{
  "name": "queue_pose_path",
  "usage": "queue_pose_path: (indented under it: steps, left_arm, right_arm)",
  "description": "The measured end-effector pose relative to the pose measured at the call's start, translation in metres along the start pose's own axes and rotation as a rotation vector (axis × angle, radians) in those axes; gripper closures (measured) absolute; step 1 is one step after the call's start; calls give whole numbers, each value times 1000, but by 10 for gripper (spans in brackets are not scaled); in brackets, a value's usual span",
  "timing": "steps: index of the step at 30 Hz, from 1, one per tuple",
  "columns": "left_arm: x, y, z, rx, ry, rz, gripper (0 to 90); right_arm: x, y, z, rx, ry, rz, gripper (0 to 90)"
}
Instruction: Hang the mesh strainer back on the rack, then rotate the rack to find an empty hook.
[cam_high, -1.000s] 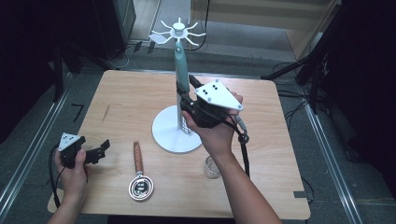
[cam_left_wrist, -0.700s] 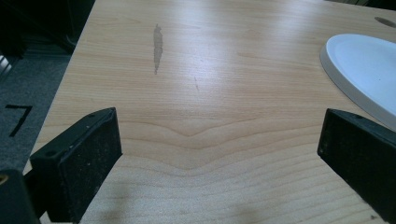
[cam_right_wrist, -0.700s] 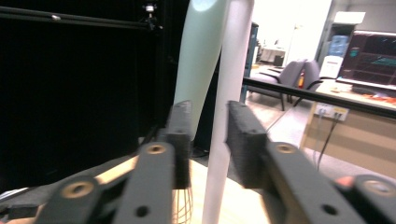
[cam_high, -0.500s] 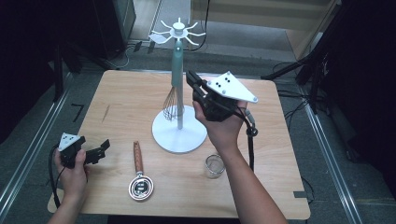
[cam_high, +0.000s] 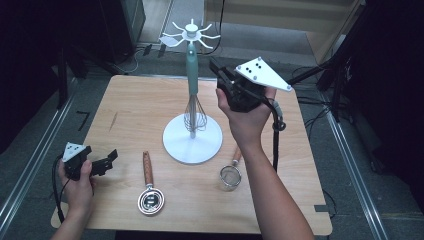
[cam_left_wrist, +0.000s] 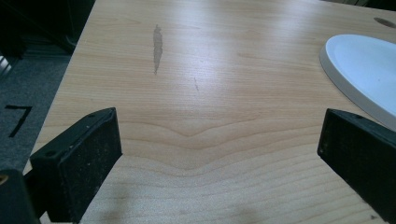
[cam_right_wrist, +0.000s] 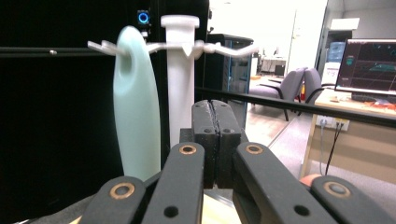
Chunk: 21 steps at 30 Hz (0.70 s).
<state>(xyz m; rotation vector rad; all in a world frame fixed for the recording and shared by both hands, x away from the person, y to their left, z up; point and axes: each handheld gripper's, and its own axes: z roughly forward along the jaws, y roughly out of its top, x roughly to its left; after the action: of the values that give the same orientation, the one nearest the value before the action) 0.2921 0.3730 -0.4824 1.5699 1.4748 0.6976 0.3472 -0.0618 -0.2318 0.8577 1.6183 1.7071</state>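
The whisk (cam_high: 193, 95) hangs upright from a hook of the white stand (cam_high: 192, 137), its long handle vertical, just left of the right tool (cam_high: 216, 70), whose jaws are together on nothing.

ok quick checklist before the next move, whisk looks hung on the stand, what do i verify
1. Whisk hangs from a hook of the stand by its mint handle: ok.
2. Right gripper shut with nothing between the pads, off the whisk: ok.
3. Left gripper open above bare table: ok.
4. Wooden-handled strainer lies free in front of the stand: ok.
5. Small strainer lies free beside the right forearm: ok.
6. Whisk hanging steady, no swing: cannot tell.
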Motion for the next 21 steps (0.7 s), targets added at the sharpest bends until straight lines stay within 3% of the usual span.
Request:
queue_pose_path:
  steps: [8,21]
  left_arm:
    - [0,0,0,-2,-1,-1,1]
    - [0,0,0,-1,-1,0,1]
  right_arm:
    - [0,13,4,-31,-15,-10,900]
    - [2,18,5,-46,-18,-27,900]
